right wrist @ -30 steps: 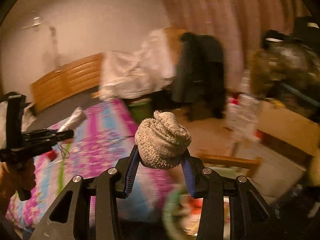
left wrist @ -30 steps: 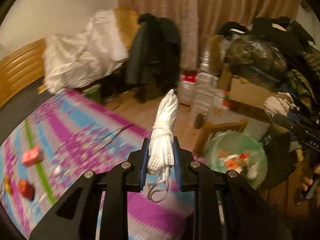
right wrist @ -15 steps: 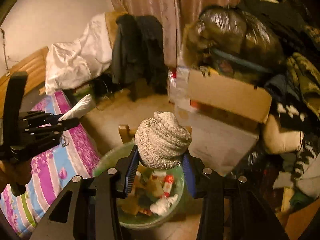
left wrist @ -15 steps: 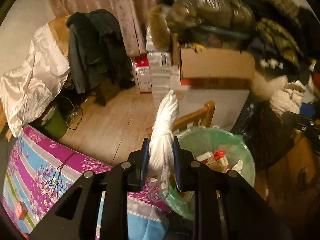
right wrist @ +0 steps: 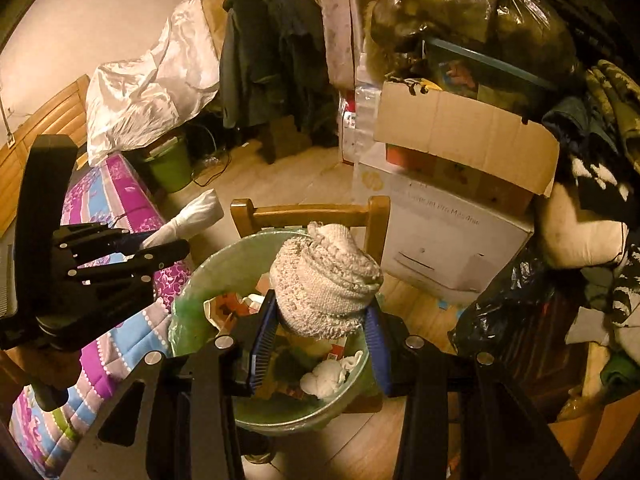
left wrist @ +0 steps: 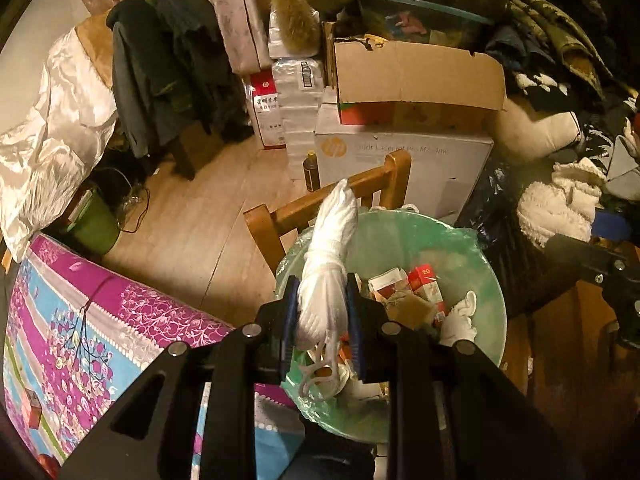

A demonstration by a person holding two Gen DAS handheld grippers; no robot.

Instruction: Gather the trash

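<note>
The left gripper is clenched on a white coiled bundle of cord, held above the round bin lined with green plastic. The right gripper grasps a beige knitted ball of cloth over the same bin, which holds cartons and crumpled paper.

Floor: wood planks.
Bin: green-lined, stood on floor at 5 o'clock.
Boxes: stacked at 1 o'clock.
Bed: patterned cover, at 8 o'clock.
</note>
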